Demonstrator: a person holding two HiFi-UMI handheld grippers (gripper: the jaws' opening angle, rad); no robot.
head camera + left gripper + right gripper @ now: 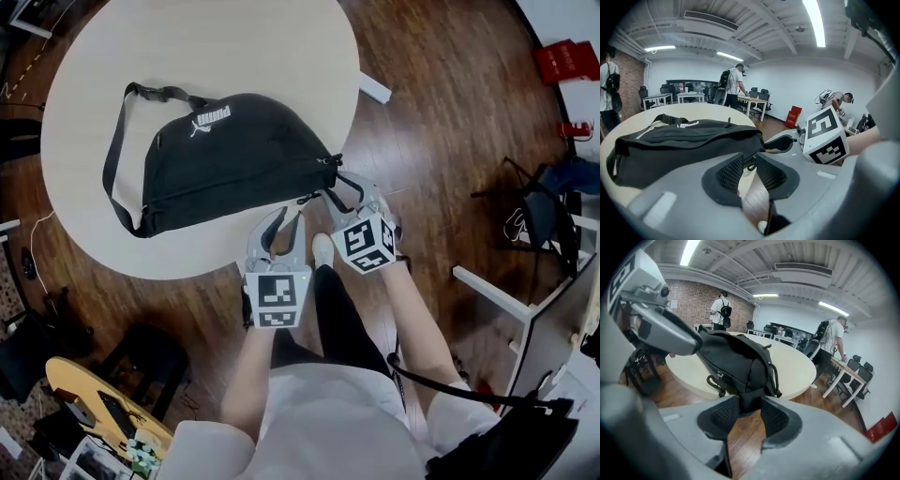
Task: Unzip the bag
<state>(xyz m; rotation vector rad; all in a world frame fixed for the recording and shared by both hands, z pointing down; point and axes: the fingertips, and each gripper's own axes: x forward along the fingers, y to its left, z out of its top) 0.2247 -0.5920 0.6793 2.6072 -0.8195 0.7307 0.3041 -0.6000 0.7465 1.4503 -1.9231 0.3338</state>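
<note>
Where the bag (220, 159) lies: on the round table (187, 47), near its edge.
Right gripper (751, 397): jaws clamped on the bag's end.
Left gripper (750, 154): jaws narrowly apart, zip pull (750, 165) at their tips.

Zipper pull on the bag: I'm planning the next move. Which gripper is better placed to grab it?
Left. The left gripper has its jaws apart with the zipper pull at their tips; the right gripper is shut on the bag at its end, likely anchoring it.
</note>
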